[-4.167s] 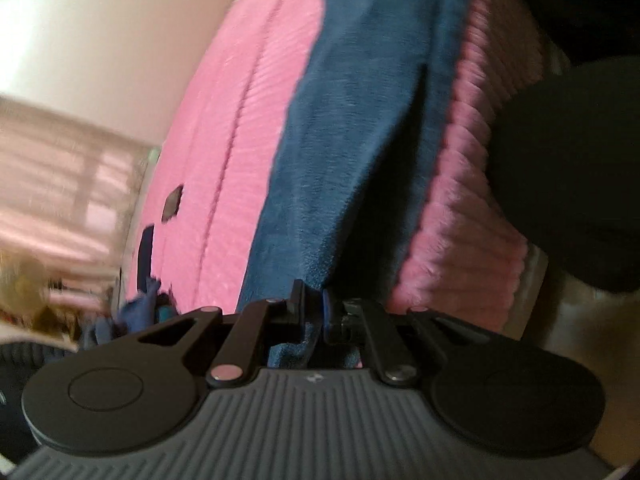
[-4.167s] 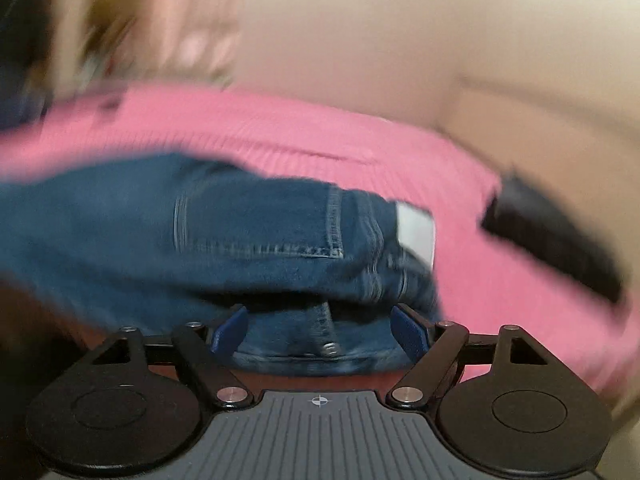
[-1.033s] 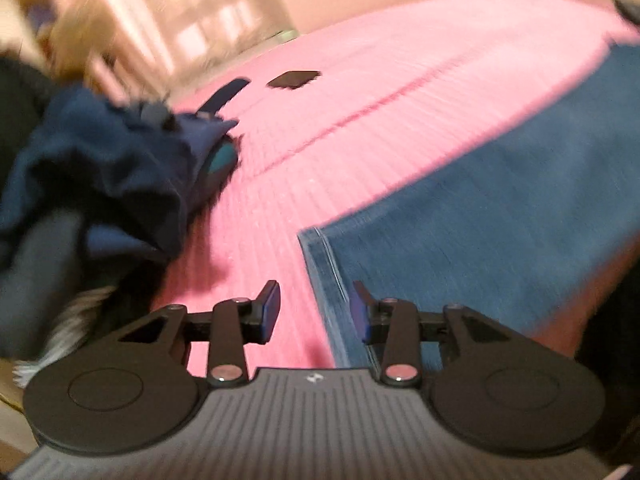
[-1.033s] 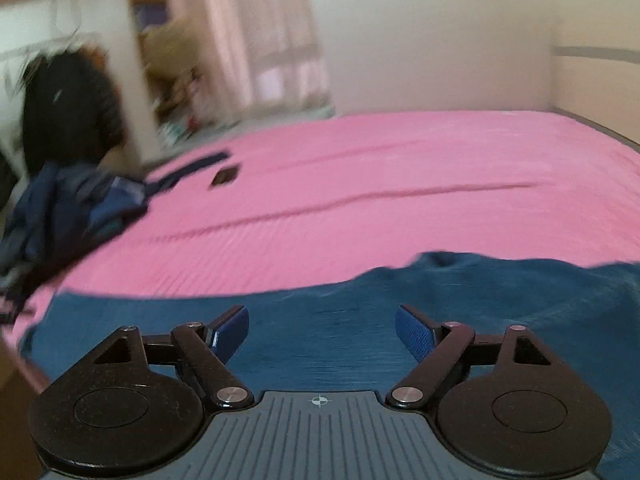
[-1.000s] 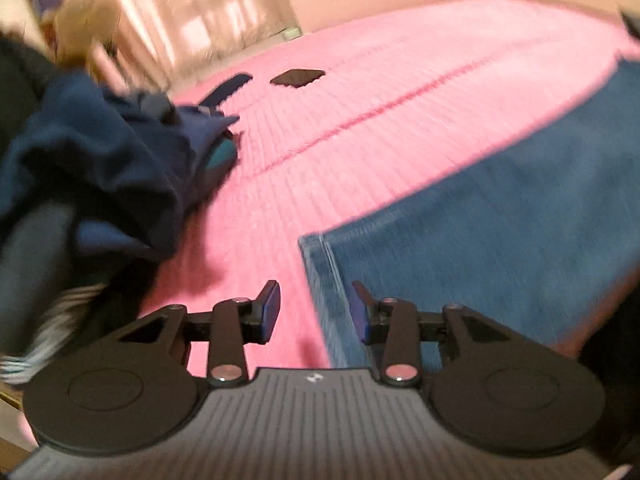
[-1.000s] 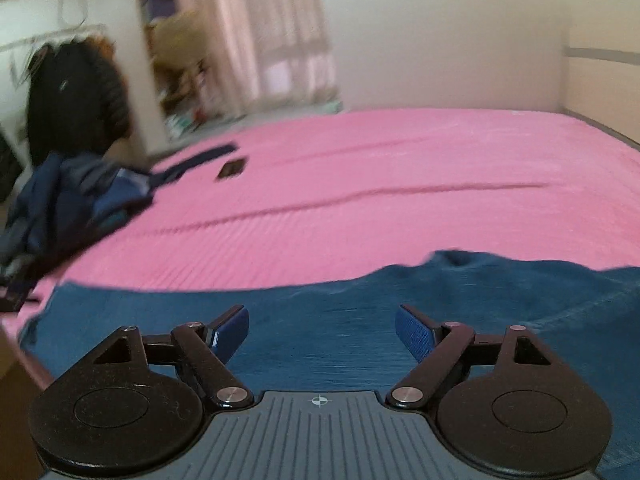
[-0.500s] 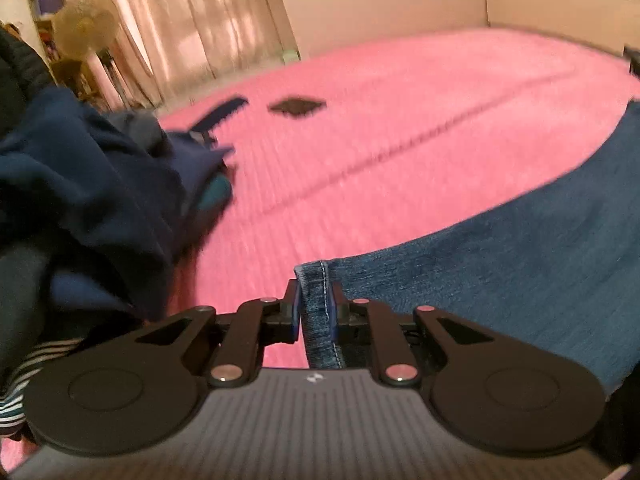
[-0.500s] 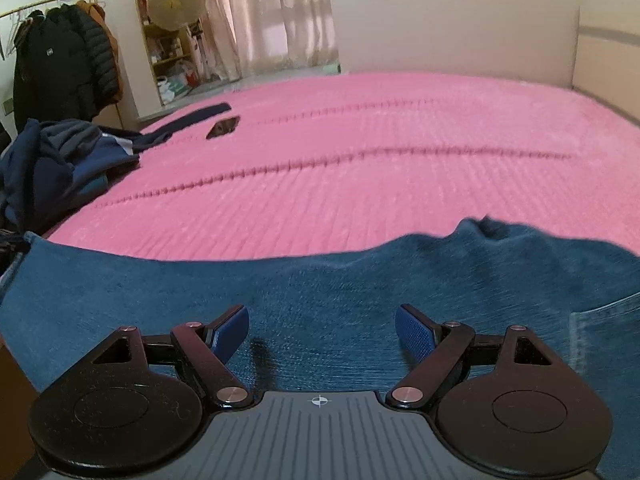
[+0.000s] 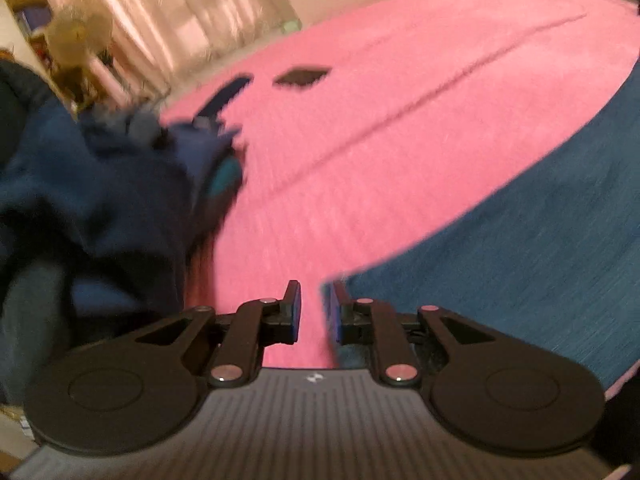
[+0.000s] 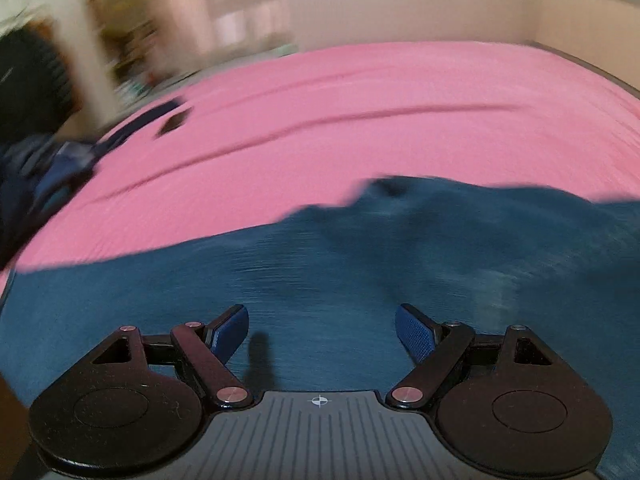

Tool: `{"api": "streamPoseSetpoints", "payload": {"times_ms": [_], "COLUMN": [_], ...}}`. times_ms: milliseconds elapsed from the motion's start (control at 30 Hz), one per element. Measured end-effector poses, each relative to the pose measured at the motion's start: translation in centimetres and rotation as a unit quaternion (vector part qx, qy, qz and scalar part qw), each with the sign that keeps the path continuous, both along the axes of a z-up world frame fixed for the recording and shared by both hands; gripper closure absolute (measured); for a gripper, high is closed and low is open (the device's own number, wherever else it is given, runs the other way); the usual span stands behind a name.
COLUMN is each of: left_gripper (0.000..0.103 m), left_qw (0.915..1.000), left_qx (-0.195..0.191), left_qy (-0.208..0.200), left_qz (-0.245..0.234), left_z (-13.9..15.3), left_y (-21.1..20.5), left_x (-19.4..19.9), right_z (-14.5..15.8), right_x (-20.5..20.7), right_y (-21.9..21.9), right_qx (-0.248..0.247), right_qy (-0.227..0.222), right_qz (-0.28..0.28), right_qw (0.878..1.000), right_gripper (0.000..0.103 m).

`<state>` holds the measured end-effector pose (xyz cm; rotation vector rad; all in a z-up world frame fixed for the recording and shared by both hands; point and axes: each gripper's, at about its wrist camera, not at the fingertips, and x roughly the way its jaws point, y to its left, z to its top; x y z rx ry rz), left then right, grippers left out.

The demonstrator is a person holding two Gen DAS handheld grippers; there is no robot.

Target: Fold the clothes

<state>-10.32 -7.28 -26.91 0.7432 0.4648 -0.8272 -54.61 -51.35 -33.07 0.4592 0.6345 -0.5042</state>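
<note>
The left hand-held gripper (image 9: 316, 312), jaws opening slightly, has the blue denim jeans' (image 9: 520, 248) hem against its right pad; the right hand-held gripper (image 10: 322, 330) hovers wide open over them on the pink ribbed bed cover (image 10: 360, 120).

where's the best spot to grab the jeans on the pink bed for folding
Probably the hemmed end of the jeans, by the left gripper, whose jaws are opening just beside that end. Come in low from the near bed edge: the hem is a flat, thick, free border. The right gripper hovers open over mid-fabric.
</note>
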Motion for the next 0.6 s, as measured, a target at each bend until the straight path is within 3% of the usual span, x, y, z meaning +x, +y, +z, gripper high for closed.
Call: {"api": "streamPoseSetpoints", "payload": {"times_ms": [100, 200, 300, 367, 500, 600], "left_gripper": [0.088, 0.085, 0.083, 0.082, 0.073, 0.074], "left_qw": [0.998, 0.9883, 0.9659, 0.9466, 0.9051, 0.8869], "left_qx": [-0.021, -0.045, -0.07, -0.078, -0.061, -0.024], "left_qy": [0.02, 0.06, 0.138, 0.187, 0.275, 0.314], "left_qz": [-0.057, -0.133, -0.207, -0.251, -0.319, -0.338], "left_z": [1.8, 2.8, 3.1, 3.1, 1.6, -0.6], "left_y": [-3.5, -8.8, -15.9, -20.6, -30.6, -37.3], "left_x": [-2.7, -5.7, -8.8, -10.8, -14.3, -15.9], "right_z": [-0.7, -0.7, -0.7, -0.8, -0.7, -0.5], "right_x": [-4.4, -6.8, -8.0, -8.6, -9.2, -9.9], "right_y": [-1.8, -1.7, -1.1, -1.0, -0.6, -0.6], "right_qx": [0.045, 0.037, 0.006, -0.001, -0.014, -0.017], "right_qy": [-0.038, -0.028, 0.009, 0.017, 0.021, 0.006], "right_qz": [-0.051, -0.073, -0.072, -0.062, -0.038, -0.035], "right_qw": [0.997, 0.996, 0.997, 0.998, 0.999, 0.999], "right_gripper": [0.02, 0.02, 0.02, 0.02, 0.02, 0.019]}}
